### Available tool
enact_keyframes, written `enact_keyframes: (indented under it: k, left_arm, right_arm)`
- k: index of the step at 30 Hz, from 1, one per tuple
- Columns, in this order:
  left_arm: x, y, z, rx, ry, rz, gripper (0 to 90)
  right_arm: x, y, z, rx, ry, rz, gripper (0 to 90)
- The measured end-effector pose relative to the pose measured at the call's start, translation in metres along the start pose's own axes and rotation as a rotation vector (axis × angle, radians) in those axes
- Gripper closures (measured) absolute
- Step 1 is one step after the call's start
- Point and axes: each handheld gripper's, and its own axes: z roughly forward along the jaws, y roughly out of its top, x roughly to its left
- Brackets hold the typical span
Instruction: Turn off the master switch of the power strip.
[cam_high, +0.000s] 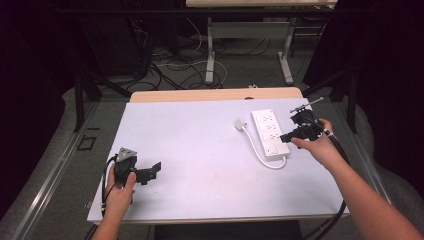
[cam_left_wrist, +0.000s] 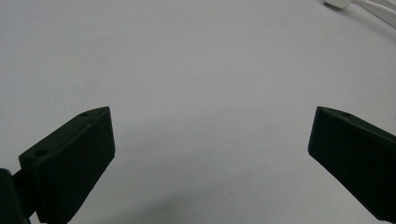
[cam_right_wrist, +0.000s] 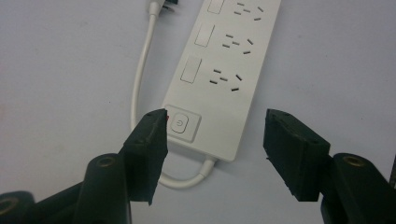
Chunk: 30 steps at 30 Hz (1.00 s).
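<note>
A white power strip (cam_high: 270, 131) lies flat at the table's right side, its short white cord (cam_high: 260, 156) looping round to a plug (cam_high: 240, 123) on its left. My right gripper (cam_high: 286, 138) hovers over the strip's near end. In the right gripper view the power strip (cam_right_wrist: 224, 60) shows several sockets with switches and a power button (cam_right_wrist: 180, 123); the right gripper (cam_right_wrist: 215, 123) stands open, its jaws on either side of that end, with a gap at the right jaw. My left gripper (cam_high: 150, 173) rests open near the table's front left, the left gripper (cam_left_wrist: 210, 126) over bare surface.
The white table top (cam_high: 200, 130) has a wooden strip (cam_high: 215, 94) along its far edge. Beyond it stand a desk's legs (cam_high: 210, 55) among loose floor cables. The plug and cord (cam_left_wrist: 355, 3) peek into the left gripper view's top right corner.
</note>
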Motion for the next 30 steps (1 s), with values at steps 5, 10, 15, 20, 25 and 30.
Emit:
enact_keyframes:
  k: [5, 10, 15, 20, 25, 30]
  left_arm:
    - [0.0, 0.0, 0.0, 0.002, 0.0, 0.001, 0.5]
    - [0.0, 0.0, 0.0, 0.01, -0.003, 0.004, 0.5]
    - [0.0, 0.0, 0.0, 0.009, -0.003, 0.005, 0.6]
    - [0.0, 0.0, 0.0, 0.004, -0.001, 0.002, 0.6]
    - [0.0, 0.0, 0.0, 0.002, 0.0, 0.002, 0.6]
    - [0.0, 0.0, 0.0, 0.005, -0.001, 0.003, 0.6]
  right_arm:
    - [-0.002, 0.001, 0.006, 0.011, -0.007, 0.008, 47.2]
    - [-0.002, 0.001, 0.011, 0.02, -0.001, 0.048, 53.1]
    - [-0.004, 0.001, 0.016, 0.031, 0.002, 0.044, 60.3]
    - [-0.002, 0.002, 0.018, 0.044, -0.016, 0.041, 70.6]
    - [-0.001, 0.002, 0.02, 0.052, -0.012, 0.031, 79.0]
    - [0.001, 0.003, 0.024, 0.057, -0.011, 0.039, 89.0]
